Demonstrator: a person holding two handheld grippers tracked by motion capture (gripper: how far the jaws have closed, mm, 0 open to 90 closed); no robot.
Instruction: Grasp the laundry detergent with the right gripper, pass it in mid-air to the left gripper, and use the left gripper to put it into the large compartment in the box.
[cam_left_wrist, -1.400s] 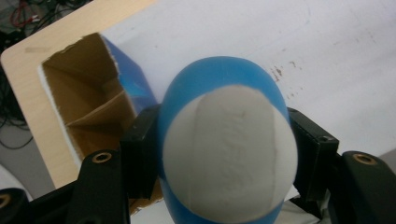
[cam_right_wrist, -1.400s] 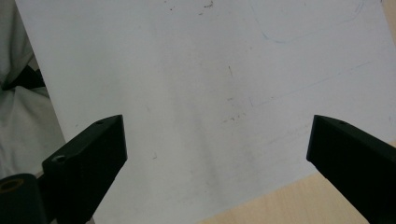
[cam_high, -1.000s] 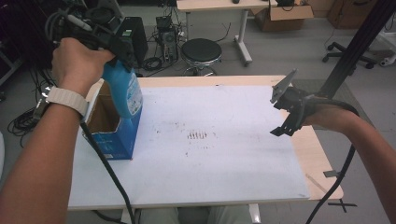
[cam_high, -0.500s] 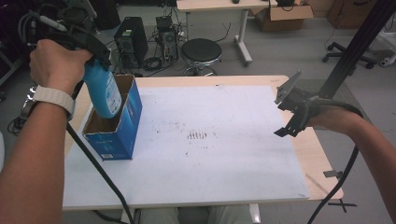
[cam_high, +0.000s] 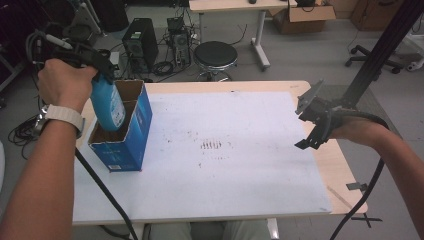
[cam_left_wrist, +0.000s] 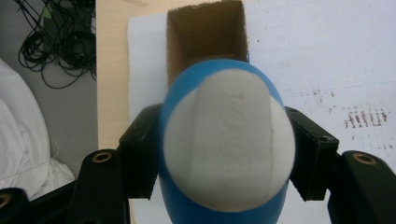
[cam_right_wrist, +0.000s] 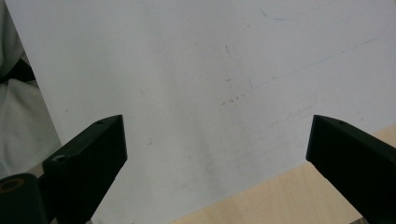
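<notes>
Bottle (cam_high: 106, 102), pinched in the left gripper (cam_left_wrist: 224, 154) jaws, is now sinking deeper into the blue box (cam_high: 131, 131) at the tabletop's left edge, nearly packed, while the right gripper (cam_high: 314, 120) is hovering, jaws spread.

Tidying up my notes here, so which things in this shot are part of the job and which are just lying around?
In the job: left gripper, blue bottle, blue box.

Lying about: right gripper held open, stool, computer tower, cardboard box.
</notes>
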